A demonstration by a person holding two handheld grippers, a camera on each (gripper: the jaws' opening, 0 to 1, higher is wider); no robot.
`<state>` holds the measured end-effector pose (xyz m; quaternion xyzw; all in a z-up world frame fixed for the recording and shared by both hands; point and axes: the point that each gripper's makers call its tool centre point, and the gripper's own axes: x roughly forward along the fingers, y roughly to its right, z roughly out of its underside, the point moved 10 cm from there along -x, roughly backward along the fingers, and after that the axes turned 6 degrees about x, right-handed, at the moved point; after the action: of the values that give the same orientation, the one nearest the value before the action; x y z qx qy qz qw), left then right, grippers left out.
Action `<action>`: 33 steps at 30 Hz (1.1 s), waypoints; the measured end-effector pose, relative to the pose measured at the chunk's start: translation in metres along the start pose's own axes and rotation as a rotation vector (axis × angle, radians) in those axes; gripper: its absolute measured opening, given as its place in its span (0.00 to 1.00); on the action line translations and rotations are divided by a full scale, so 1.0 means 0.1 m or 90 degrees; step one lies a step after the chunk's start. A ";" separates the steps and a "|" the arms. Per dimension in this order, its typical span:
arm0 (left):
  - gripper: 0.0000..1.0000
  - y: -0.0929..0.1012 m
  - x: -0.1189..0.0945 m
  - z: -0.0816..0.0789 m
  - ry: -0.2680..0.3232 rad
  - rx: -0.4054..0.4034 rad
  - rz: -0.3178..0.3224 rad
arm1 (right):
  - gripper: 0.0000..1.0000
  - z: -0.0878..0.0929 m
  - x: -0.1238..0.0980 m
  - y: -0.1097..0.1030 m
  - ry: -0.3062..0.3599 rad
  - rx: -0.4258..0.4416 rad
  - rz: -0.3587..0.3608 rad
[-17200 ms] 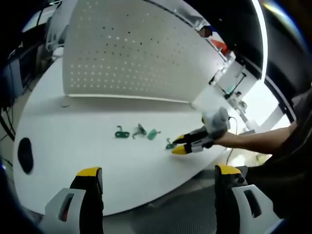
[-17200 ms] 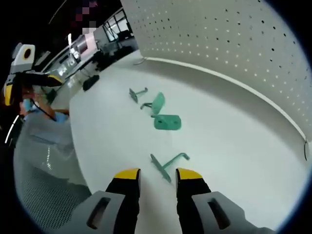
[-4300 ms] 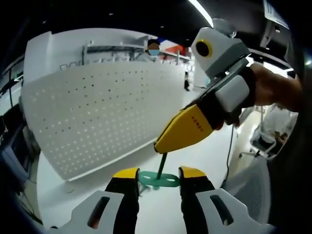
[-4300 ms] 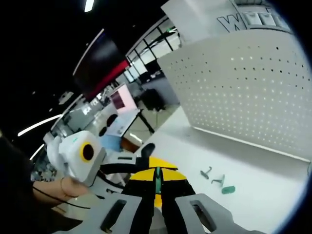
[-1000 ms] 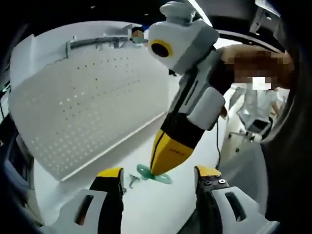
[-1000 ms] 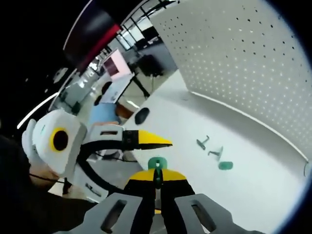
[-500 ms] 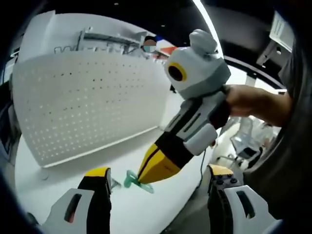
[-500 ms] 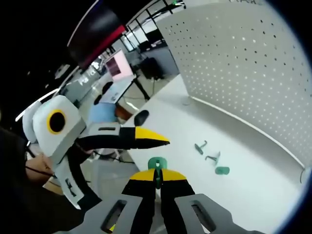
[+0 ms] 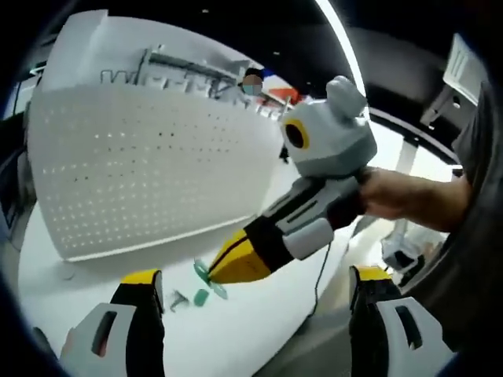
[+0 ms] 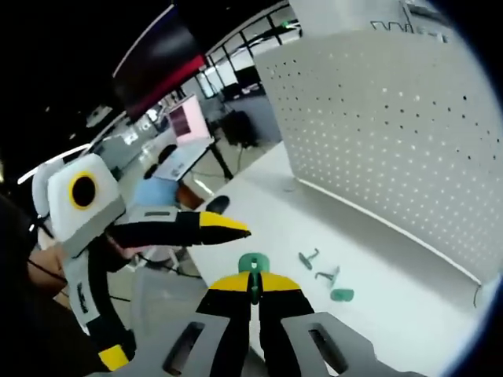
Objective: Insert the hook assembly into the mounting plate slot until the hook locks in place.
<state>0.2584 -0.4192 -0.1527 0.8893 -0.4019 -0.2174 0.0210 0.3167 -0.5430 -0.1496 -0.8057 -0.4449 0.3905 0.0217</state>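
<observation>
My right gripper (image 10: 253, 286) is shut on the stem of a green hook, with the green mounting plate (image 10: 253, 263) sitting on the hook just past the fingertips. In the left gripper view the right gripper (image 9: 222, 271) comes in from the right and carries that green plate (image 9: 206, 273) above the table. My left gripper (image 9: 255, 281) stands wide open with nothing between its jaws. In the right gripper view it reaches in from the left, and its yellow fingertip (image 10: 222, 223) is apart from the plate.
On the white table (image 10: 393, 314) lie two loose hooks (image 10: 308, 257) (image 10: 328, 275) and a spare green plate (image 10: 342, 294); the spare plate (image 9: 202, 297) also lies below the held one. A white pegboard (image 9: 141, 165) stands behind. A hand (image 9: 393, 192) holds the right gripper.
The left gripper's jaws have spread wider and drawn back from the plate. The right gripper still holds the hook with the plate on it. Both views have shifted.
</observation>
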 end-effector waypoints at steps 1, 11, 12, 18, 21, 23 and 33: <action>1.00 0.00 -0.01 0.00 0.003 -0.001 -0.002 | 0.00 -0.01 -0.01 0.01 0.009 -0.004 0.002; 1.00 -0.18 -0.14 0.00 0.024 -0.007 -0.109 | 0.00 -0.10 -0.11 0.13 0.109 0.003 0.055; 1.00 -0.19 -0.15 0.01 0.028 -0.010 -0.110 | 0.00 -0.12 -0.13 0.17 0.127 0.010 0.065; 0.97 -0.31 -0.27 0.04 0.043 -0.022 -0.177 | 0.00 -0.22 -0.25 0.31 0.217 0.036 0.107; 0.97 -0.37 -0.31 0.09 0.032 -0.033 -0.203 | 0.00 -0.28 -0.34 0.41 0.266 0.032 0.145; 0.97 -0.39 -0.34 0.11 0.034 -0.037 -0.207 | 0.00 -0.33 -0.40 0.46 0.288 0.030 0.165; 0.92 -0.44 -0.38 0.16 0.030 -0.048 -0.228 | 0.00 -0.45 -0.60 0.86 0.361 0.044 0.267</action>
<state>0.2610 -0.3598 -0.1621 0.9501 -0.2278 -0.2116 0.0244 0.3884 -0.6252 -0.1143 -0.9547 -0.2325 0.1618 0.0911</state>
